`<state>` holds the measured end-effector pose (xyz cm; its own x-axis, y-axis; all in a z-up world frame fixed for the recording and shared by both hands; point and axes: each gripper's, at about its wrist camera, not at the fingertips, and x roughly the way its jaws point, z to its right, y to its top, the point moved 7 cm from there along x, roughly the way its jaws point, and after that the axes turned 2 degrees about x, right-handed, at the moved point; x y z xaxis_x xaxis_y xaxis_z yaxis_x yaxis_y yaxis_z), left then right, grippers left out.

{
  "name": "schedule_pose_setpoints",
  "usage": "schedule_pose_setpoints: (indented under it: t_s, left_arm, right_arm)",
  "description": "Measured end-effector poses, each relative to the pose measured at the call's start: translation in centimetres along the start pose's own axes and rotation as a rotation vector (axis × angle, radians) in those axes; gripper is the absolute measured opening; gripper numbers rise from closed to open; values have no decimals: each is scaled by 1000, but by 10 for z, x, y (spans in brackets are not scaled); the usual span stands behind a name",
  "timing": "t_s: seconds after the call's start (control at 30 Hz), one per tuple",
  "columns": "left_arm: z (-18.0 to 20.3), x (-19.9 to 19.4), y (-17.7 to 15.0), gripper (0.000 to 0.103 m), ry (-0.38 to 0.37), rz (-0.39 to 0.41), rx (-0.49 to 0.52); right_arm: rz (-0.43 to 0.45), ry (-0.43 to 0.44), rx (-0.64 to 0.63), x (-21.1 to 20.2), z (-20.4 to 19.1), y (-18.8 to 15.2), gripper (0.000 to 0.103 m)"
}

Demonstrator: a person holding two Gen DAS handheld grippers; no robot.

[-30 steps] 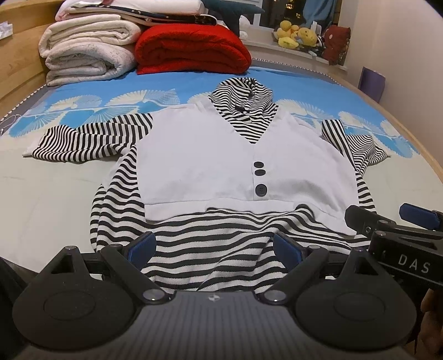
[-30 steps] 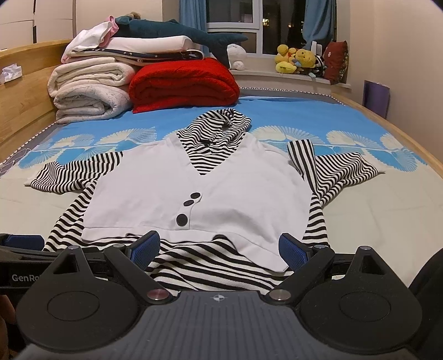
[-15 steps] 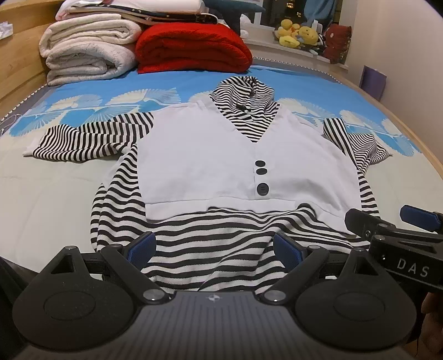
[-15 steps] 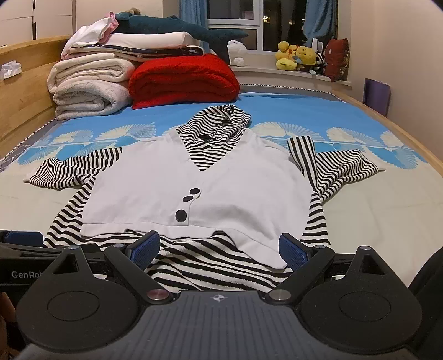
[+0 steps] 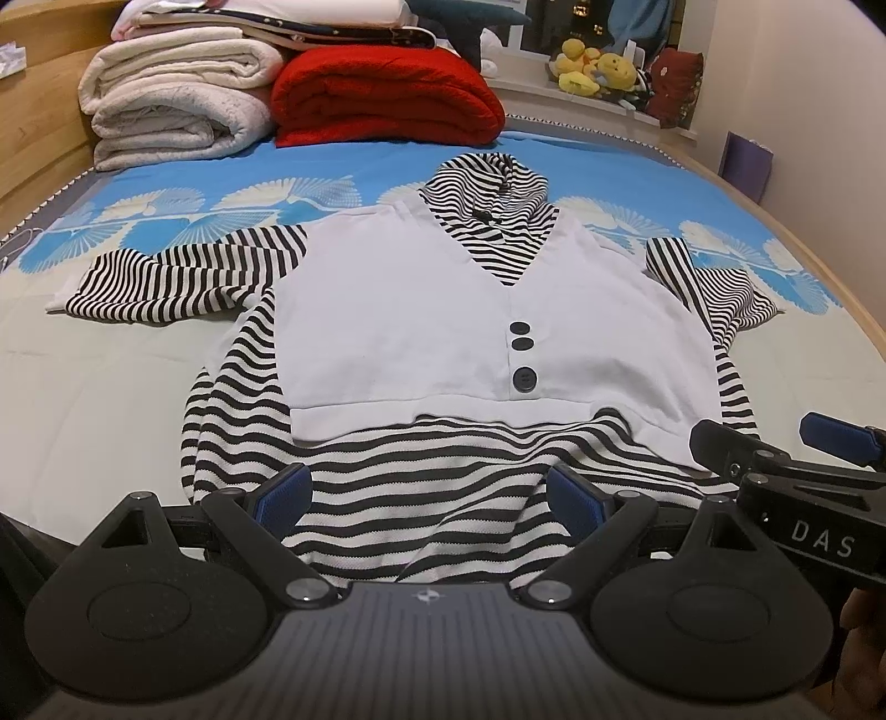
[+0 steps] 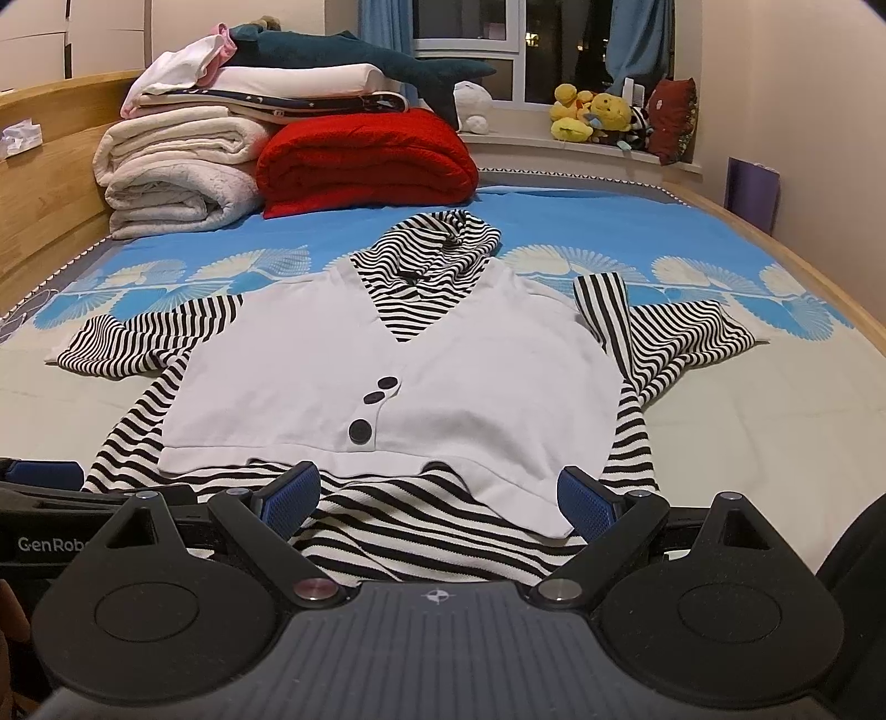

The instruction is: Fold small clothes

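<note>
The striped top (image 5: 443,332) lies flat on the bed (image 5: 99,399), hem nearest you. Both the left gripper (image 5: 429,493) and right gripper (image 6: 440,493) are spread wide, holding nothing. Pinch both hem corners evenly before you lift.

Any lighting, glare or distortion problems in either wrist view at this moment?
Left wrist view: warm indoor light, no glare, the striped top sharp; fisheye bends the bed edge and darkens the corners. Right wrist view: same light, window dark, no blown highlights, plush toys slightly soft; the right gripper, jaws open, blocks the bottom of the picture.
</note>
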<state>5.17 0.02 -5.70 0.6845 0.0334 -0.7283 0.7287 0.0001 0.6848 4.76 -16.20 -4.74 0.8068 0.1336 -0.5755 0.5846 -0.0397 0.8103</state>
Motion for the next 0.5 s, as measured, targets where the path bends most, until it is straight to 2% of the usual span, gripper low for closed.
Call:
schedule_pose_setpoints:
  t_s: [0.3,0.5]
  left_arm:
    - [0,-1,1,94,-6,13,-4]
    - [1,-7,6,94,11,39,2]
  right_arm:
    - [6,-4,-4,0,1,1,93]
    - [59,-18,-11,-6,2,8,93]
